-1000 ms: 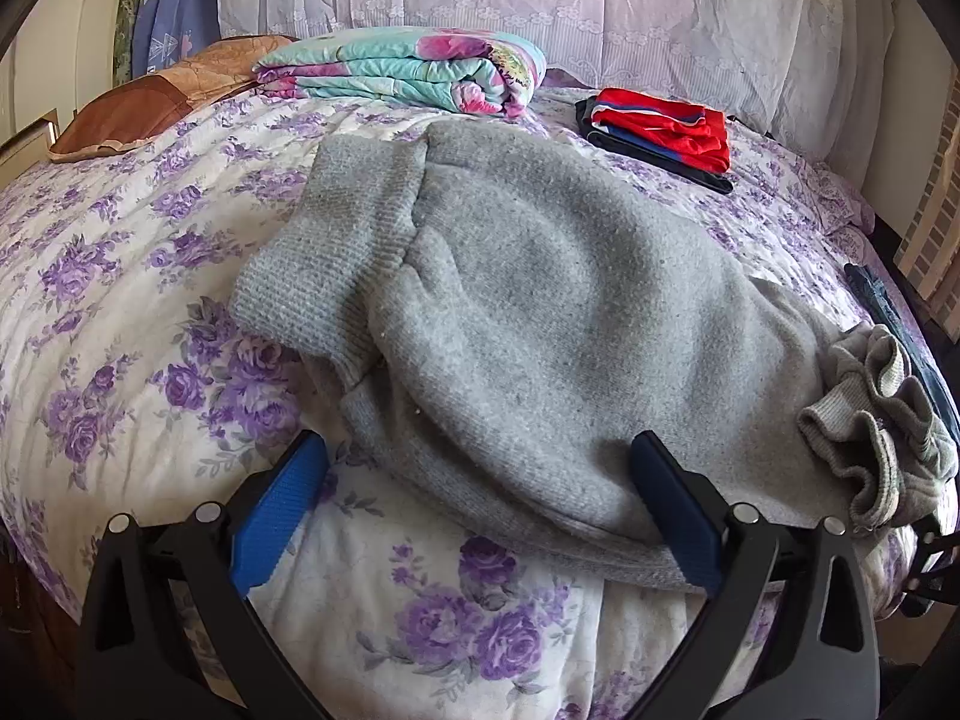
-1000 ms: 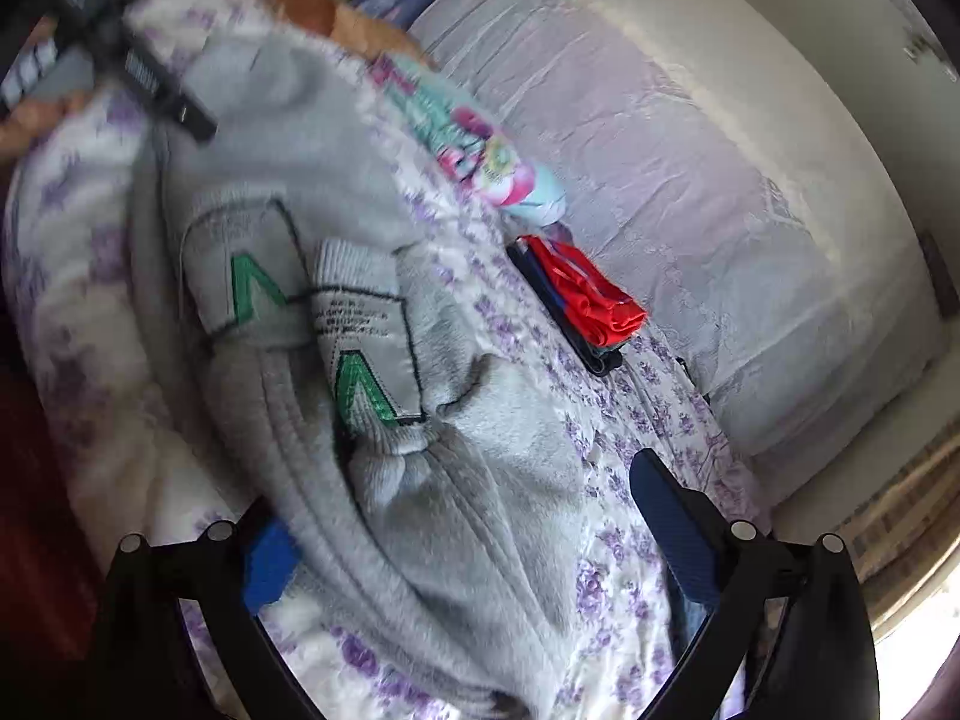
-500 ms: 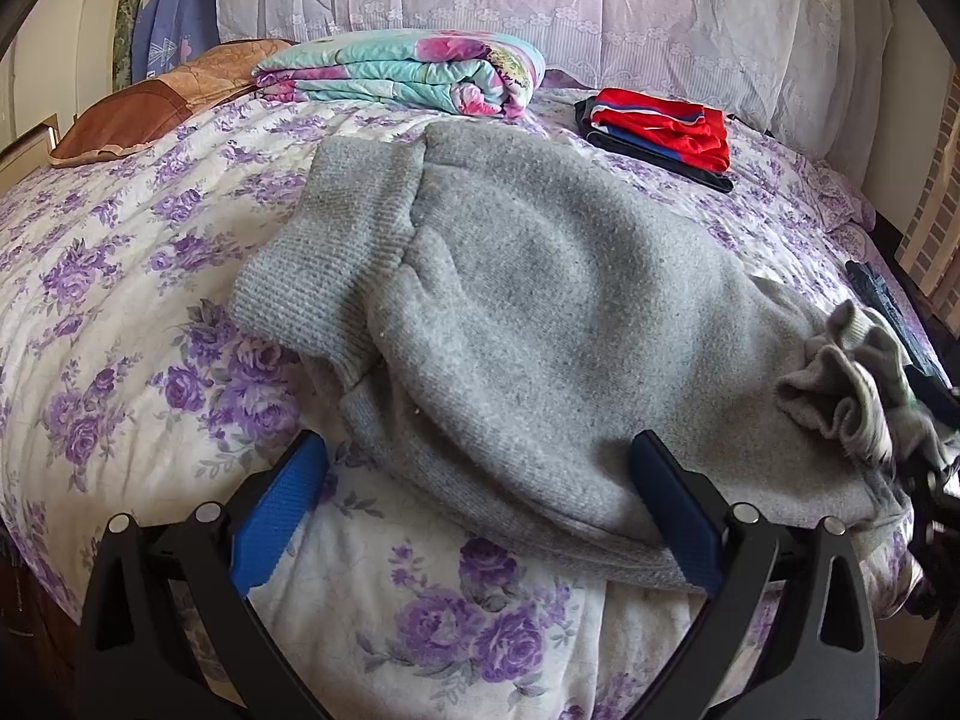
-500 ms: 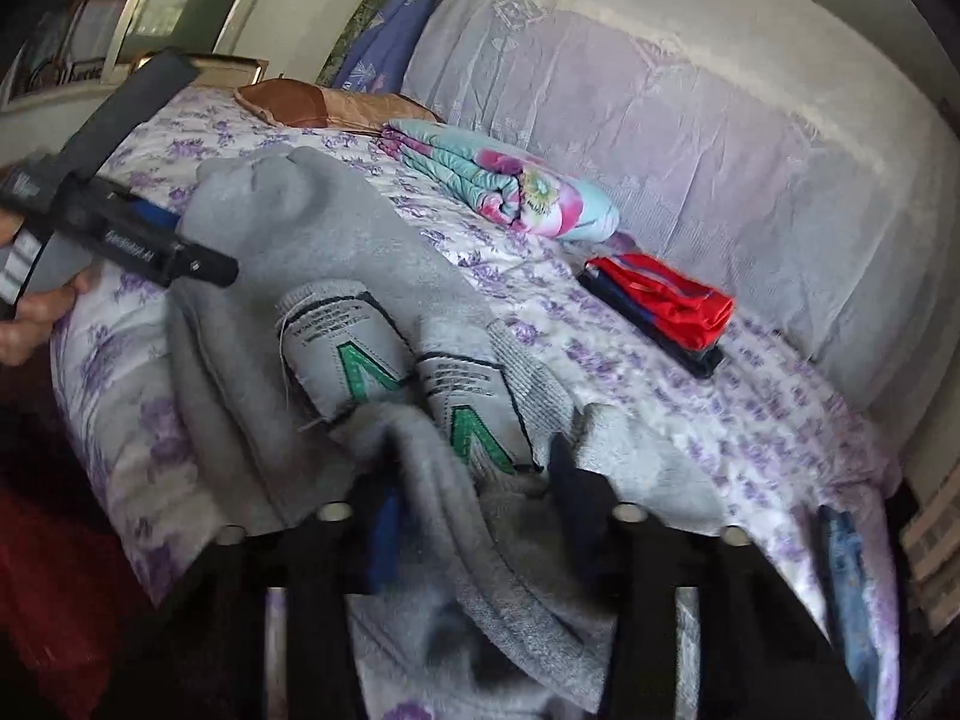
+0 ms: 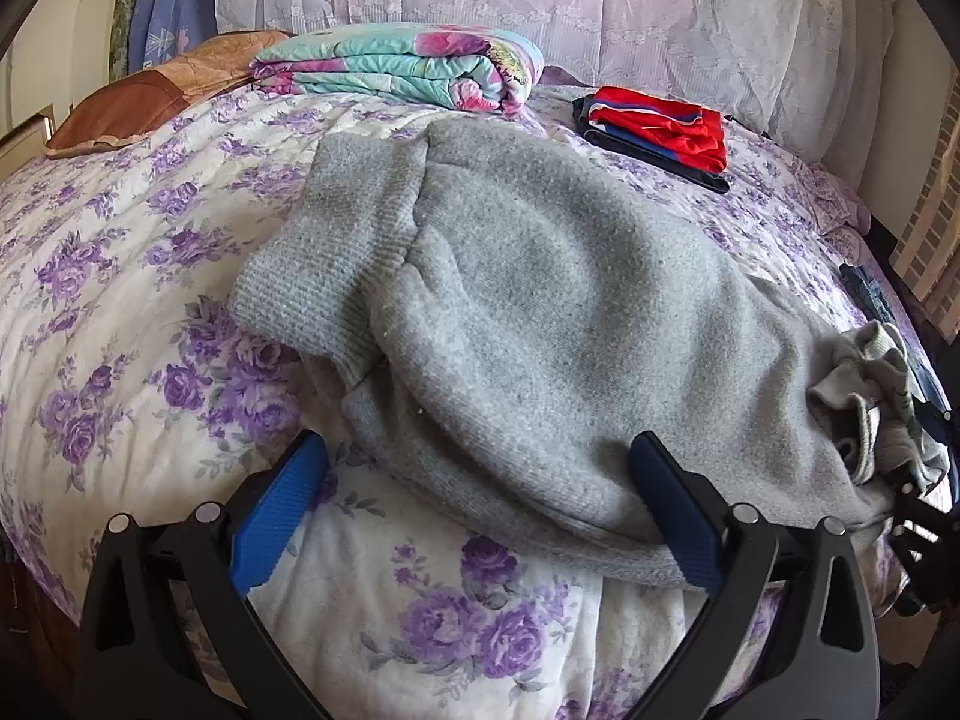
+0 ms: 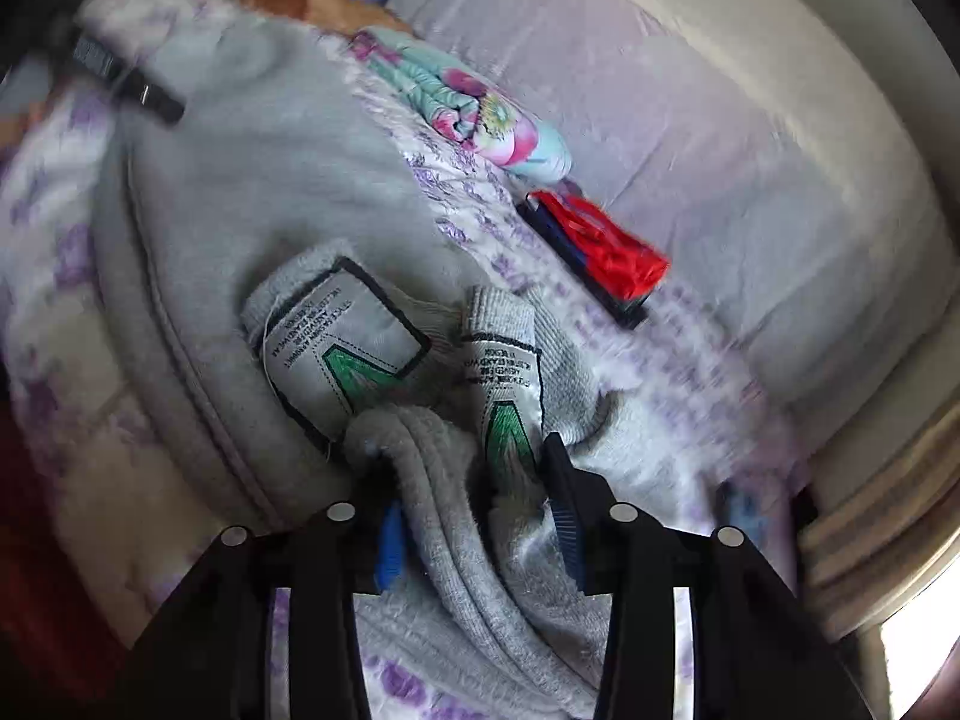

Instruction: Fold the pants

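Pants: the grey fleece pants (image 5: 540,324) lie spread across the flowered bed (image 5: 120,276), ribbed band at the far-left end and a bunched end at the near-right edge of the mattress.
Left gripper: the left gripper (image 5: 480,510) hovers low at the near edge of the cloth with its blue fingers (image 5: 276,510) set wide; one finger is over bare bedspread, the other sits against the near hem. Nothing is between them, so it looks placed ready to pin or pick up that edge.
Right gripper: the right gripper (image 6: 480,516) has its fingers narrow and clamped on the bunched grey cloth, just below the two sewn labels with green marks (image 6: 342,354). Gripping several layers at once probably lets it carry that whole end in one move.
Step in hand: by my reading, the gathered end is being taken over toward the ribbed band to make a fold; the right view is motion-blurred, which fits a moving hand.
Risk: a thick, uneven bunch may drop layers or land skewed.
Nearby: a folded floral blanket (image 5: 408,66) and a red and navy folded garment (image 5: 654,126) sit farther back, well apart from the pants.
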`<act>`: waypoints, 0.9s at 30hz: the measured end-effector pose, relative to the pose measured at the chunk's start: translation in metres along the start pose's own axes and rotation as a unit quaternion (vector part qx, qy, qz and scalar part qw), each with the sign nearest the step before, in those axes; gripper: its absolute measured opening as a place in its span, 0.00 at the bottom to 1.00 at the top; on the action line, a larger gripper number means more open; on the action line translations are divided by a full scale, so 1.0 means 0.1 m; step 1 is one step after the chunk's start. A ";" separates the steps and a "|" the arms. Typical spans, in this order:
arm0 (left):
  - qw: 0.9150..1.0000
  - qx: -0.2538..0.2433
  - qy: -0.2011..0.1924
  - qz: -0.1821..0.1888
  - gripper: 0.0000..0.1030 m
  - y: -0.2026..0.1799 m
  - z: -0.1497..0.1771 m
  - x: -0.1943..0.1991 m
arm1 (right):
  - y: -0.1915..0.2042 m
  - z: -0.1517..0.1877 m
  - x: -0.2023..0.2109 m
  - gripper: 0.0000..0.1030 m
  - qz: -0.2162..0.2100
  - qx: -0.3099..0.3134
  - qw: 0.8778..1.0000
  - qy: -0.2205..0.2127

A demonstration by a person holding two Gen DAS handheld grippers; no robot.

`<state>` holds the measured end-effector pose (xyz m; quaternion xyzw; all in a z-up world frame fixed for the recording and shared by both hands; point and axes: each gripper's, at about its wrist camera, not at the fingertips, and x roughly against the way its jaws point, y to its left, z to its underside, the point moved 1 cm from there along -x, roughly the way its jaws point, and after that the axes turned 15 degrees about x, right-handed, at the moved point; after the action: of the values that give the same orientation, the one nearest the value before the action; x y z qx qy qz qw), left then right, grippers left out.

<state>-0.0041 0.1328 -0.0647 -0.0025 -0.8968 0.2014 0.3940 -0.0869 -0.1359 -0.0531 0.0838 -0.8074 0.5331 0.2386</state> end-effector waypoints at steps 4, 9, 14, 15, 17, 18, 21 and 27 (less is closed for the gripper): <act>1.000 0.003 0.003 0.008 0.96 0.02 -0.01 0.00 | -0.22 0.10 0.23 0.74 -0.027 -0.004 1.000 -0.016; 1.000 0.000 -0.003 0.001 0.96 0.02 0.00 -0.01 | -0.69 0.28 0.67 0.79 -0.086 -0.081 0.989 -0.091; 1.000 -0.001 -0.002 0.001 0.96 0.01 0.00 -0.01 | -1.02 0.18 0.32 0.52 -0.145 -0.226 0.955 -0.123; 1.000 -0.001 -0.001 0.001 0.96 0.01 0.00 -0.01 | -0.96 0.13 0.22 0.48 -0.162 -0.230 0.952 -0.119; 1.000 -0.001 -0.001 0.002 0.96 0.01 0.01 -0.01 | -0.77 -0.05 -0.02 0.38 -0.208 -0.226 0.946 -0.104; 1.000 -0.002 -0.001 0.001 0.96 0.01 0.00 -0.01 | -0.62 -0.12 -0.12 0.38 -0.224 -0.220 0.945 -0.091; 1.000 -0.003 -0.003 0.003 0.96 0.01 0.01 -0.02 | -0.28 -0.33 -0.44 0.38 -0.214 -0.189 0.956 -0.060; 1.000 -0.003 -0.002 0.007 0.96 0.00 0.02 -0.02 | -0.38 -0.52 -0.75 0.40 -0.225 -0.253 0.940 -0.039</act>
<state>-0.0044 0.1321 -0.0671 -0.0091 -0.8981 0.2014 0.3908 0.0091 -0.1140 -0.0408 0.2212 -0.8840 0.2403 0.3345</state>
